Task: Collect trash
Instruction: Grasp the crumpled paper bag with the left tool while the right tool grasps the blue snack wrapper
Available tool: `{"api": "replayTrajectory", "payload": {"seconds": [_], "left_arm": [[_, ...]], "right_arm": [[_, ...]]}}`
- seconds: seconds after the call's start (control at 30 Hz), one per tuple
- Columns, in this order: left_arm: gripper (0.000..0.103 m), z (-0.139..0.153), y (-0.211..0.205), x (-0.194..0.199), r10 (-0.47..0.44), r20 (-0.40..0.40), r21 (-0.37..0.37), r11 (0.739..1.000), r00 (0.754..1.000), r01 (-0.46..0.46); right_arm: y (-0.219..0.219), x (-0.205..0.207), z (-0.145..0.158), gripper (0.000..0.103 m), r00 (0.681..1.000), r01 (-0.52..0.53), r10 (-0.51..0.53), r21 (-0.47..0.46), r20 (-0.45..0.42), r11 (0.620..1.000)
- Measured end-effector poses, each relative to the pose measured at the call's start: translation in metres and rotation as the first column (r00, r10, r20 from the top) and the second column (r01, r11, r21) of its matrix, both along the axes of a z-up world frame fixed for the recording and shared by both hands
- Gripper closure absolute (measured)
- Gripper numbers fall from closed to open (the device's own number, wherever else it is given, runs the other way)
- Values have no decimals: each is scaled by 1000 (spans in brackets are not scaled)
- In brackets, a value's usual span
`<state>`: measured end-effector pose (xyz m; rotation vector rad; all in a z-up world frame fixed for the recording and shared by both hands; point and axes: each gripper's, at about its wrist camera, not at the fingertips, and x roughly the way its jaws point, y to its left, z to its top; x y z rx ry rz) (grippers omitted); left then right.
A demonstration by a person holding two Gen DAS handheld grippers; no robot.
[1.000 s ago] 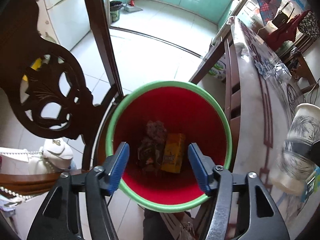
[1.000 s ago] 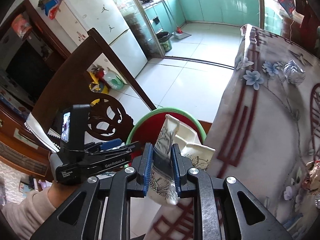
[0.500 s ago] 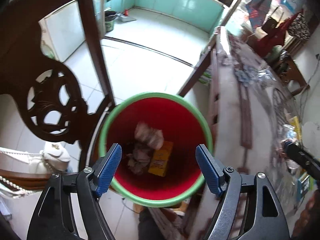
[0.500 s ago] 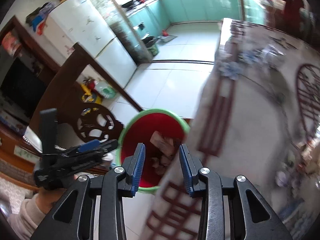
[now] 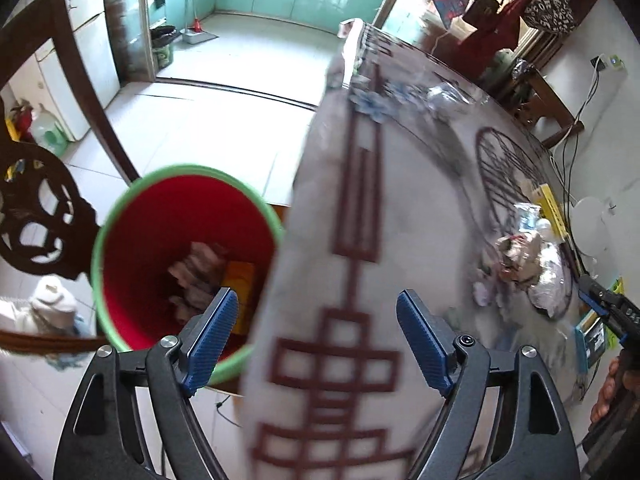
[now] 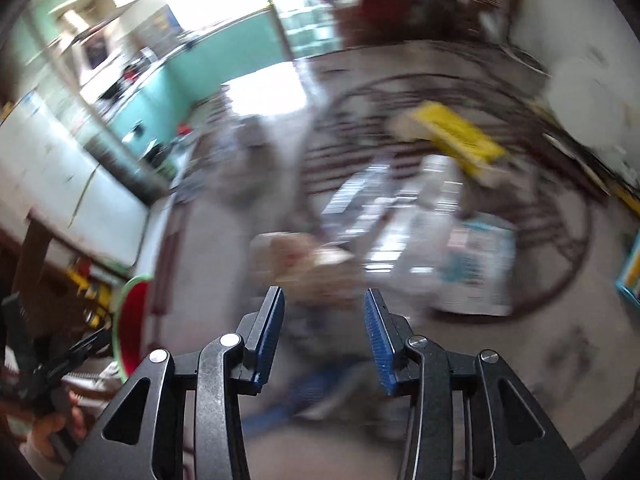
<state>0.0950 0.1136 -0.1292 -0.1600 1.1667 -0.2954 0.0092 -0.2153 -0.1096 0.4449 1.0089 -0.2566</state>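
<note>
The red bin (image 5: 132, 240) with a green rim stands on the floor beside the table and holds crumpled paper and a yellow box (image 5: 240, 280). My left gripper (image 5: 316, 304) hovers over the table's edge just right of the bin, its jaws opening with nothing between them. My right gripper (image 6: 324, 308) is above the table, its jaws also opening and empty. A blurred trash pile lies ahead of it: a beige crumpled wad (image 6: 312, 260), a white wrapper (image 6: 460, 264) and a yellow carton (image 6: 452, 136). The same trash pile (image 5: 524, 264) lies at the right in the left wrist view.
A patterned cloth covers the table (image 5: 400, 200). A dark carved wooden chair (image 5: 36, 220) stands left of the bin. Bags and a red garment (image 5: 500, 24) crowd the far side, with cables (image 5: 576, 152) along the right wall. The tiled floor (image 5: 224, 120) runs back to a kitchen.
My right gripper let go of the crumpled paper cup, which dropped into the bin, then swung right over the table. My left gripper moved right from above the bin, jaws widening.
</note>
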Motion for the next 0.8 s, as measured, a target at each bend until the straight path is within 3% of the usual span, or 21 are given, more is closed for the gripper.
{"api": "replayTrajectory", "payload": {"seconds": [0.3, 0.53, 0.8], "left_arm": [[21, 9, -92, -18, -49, -1, -5, 999, 999, 49], [21, 20, -147, -21, -101, 22, 1, 995, 995, 101], [21, 18, -195, 2, -115, 20, -21, 993, 993, 116]], "right_arm": [[-95, -9, -42, 56, 996, 44, -42, 26, -75, 999], [-112, 15, -70, 53, 994, -24, 29, 50, -104, 998], [-115, 36, -94, 49, 985, -65, 73, 51, -156, 997]]}}
